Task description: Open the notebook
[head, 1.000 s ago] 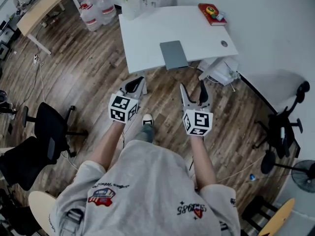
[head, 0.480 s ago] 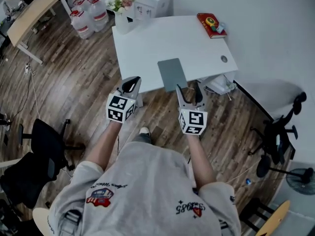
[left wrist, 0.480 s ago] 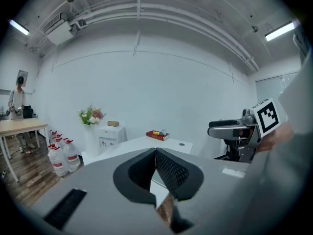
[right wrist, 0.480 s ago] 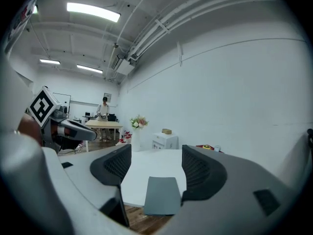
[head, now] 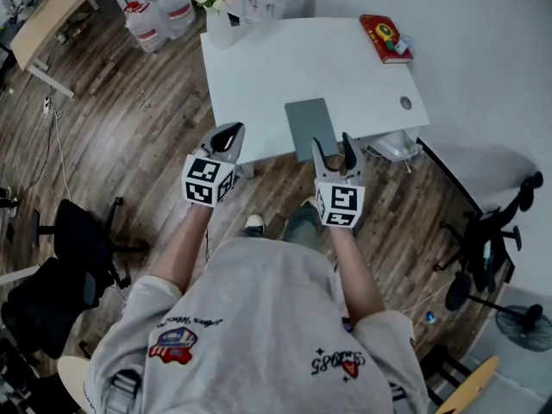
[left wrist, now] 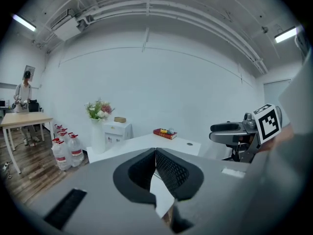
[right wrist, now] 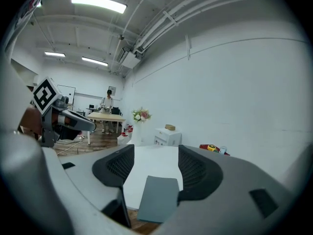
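Closed notebook [head: 310, 126] lies at the tabletop [head: 259, 67] near edge, long axis running away from that edge. Right gripper [head: 333, 147] is nearer, just short of it, fingers wide, closing, empty. Left gripper [head: 226, 136]: fingers together, empty.

White table [head: 259, 67]: grey notebook [head: 312, 126] at near edge, red book [head: 385, 38] far corner.

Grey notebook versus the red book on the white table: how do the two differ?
The grey notebook is plain grey; the red book is red. The grey notebook lies at the near edge of the table, slightly overhanging it, while the red book sits at the far right corner. The grey notebook's cover is bare; the red book carries small items, one yellow. Both are closed and lie flat on the same table.
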`<state>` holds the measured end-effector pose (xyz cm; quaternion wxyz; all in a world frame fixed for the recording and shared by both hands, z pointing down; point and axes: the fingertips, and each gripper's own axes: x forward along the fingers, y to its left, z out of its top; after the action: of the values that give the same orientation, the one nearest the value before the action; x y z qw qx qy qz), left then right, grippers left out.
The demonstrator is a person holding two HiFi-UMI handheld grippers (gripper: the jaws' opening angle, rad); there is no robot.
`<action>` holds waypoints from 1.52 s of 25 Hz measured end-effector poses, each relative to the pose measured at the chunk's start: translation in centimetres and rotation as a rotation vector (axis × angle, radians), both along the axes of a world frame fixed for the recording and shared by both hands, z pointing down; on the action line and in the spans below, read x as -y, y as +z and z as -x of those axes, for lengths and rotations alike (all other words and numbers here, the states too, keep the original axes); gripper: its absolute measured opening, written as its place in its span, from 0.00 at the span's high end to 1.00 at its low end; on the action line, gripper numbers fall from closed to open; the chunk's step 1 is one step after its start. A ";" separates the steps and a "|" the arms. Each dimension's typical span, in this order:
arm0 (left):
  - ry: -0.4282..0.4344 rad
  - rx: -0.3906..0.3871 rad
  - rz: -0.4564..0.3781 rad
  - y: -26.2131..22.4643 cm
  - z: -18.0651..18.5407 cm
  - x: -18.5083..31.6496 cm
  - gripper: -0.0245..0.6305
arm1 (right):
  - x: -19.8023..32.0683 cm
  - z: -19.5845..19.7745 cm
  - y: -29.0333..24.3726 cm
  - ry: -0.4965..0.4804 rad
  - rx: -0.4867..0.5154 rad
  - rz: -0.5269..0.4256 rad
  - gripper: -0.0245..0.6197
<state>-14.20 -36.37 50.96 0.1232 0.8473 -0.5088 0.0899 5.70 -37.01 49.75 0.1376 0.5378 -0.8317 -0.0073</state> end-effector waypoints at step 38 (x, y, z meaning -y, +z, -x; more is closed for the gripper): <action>-0.327 0.045 0.234 10.7 9.6 -7.8 0.96 | 1.6 2.4 27.9 -0.330 -0.741 0.217 0.65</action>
<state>-23.78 -28.62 61.62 0.2227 0.7310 -0.6283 0.1460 3.34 -38.59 77.61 0.4802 0.3406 -0.7971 -0.1345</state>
